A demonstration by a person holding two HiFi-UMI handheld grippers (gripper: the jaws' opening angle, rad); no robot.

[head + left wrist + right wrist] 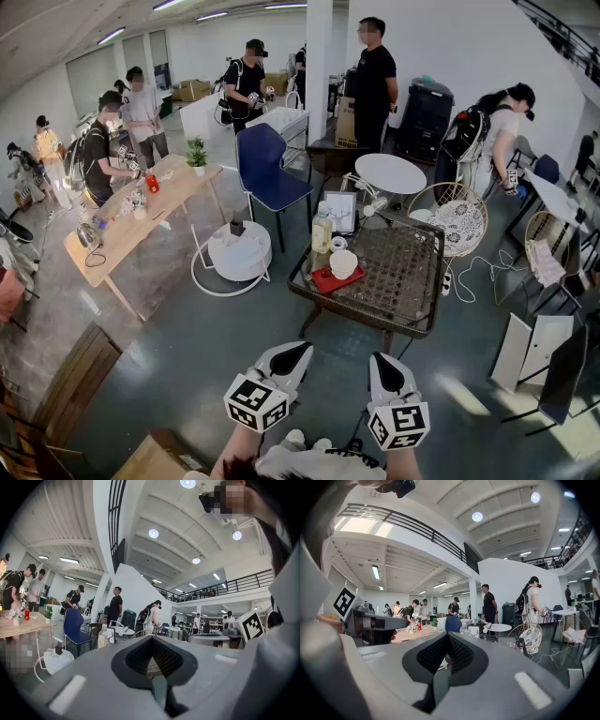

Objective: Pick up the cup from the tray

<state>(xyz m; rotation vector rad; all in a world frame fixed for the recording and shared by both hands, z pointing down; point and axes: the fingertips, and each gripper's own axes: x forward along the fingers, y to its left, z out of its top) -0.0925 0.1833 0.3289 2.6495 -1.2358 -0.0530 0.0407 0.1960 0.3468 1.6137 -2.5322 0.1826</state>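
In the head view a white cup (pixel 343 263) stands on a small red tray (pixel 322 280) at the near left corner of a dark wicker table (pixel 405 281). A clear bottle (pixel 322 230) and a framed card (pixel 340 211) stand just behind the tray. My left gripper (pixel 302 349) and right gripper (pixel 382 361) hang side by side low in that view, well short of the table, both shut and holding nothing. The left gripper view shows its jaws (pixel 152 641) pressed together and the bottle (pixel 102 637) far off. In the right gripper view the jaws (pixel 447 637) also meet.
A blue chair (pixel 267 169) and a white round stool (pixel 239 251) stand left of the wicker table. A long wooden table (pixel 141 211) with people is further left. Behind are a round white table (pixel 391 173) and a wicker chair (pixel 459 217). A cardboard box (pixel 155 459) lies by my left.
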